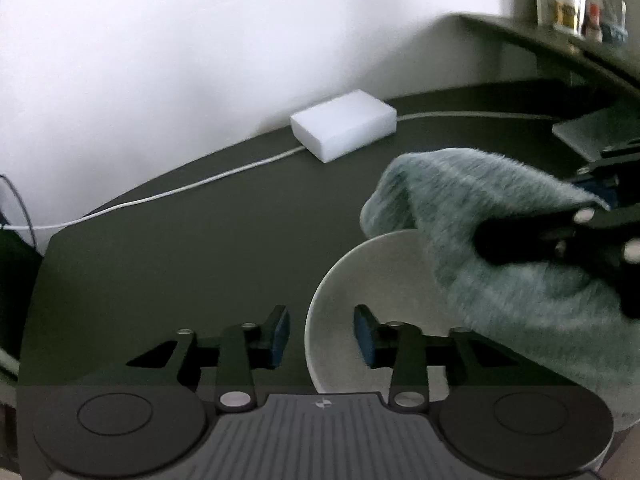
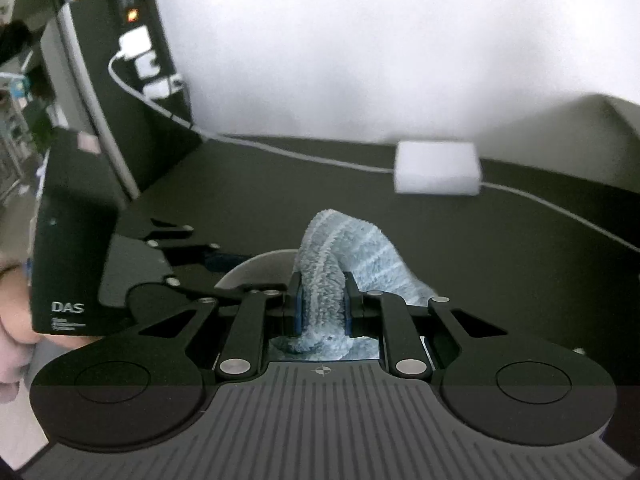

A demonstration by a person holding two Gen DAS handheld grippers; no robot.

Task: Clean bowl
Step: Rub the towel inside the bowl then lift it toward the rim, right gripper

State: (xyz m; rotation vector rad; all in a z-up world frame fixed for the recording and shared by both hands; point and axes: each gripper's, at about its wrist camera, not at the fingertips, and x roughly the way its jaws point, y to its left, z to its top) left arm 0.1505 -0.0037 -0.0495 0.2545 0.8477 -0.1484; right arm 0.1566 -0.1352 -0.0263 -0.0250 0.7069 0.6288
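Left wrist view: the left gripper (image 1: 322, 334) has its jaws apart, straddling the near rim of the round white ceramic bowl (image 1: 360, 280) on the dark green table (image 1: 200, 240). A fluffy grey-blue cloth (image 1: 500, 240), carried by the right gripper (image 1: 480, 240), drapes over the bowl's right side. A white rectangular block (image 1: 344, 124) and white cable (image 1: 180, 190) lie far, by the wall.

Right wrist view: the right gripper is clamped on the cloth (image 2: 324, 280), which hides most of the bowl (image 2: 256, 268). A black box (image 2: 72, 248) stands left.
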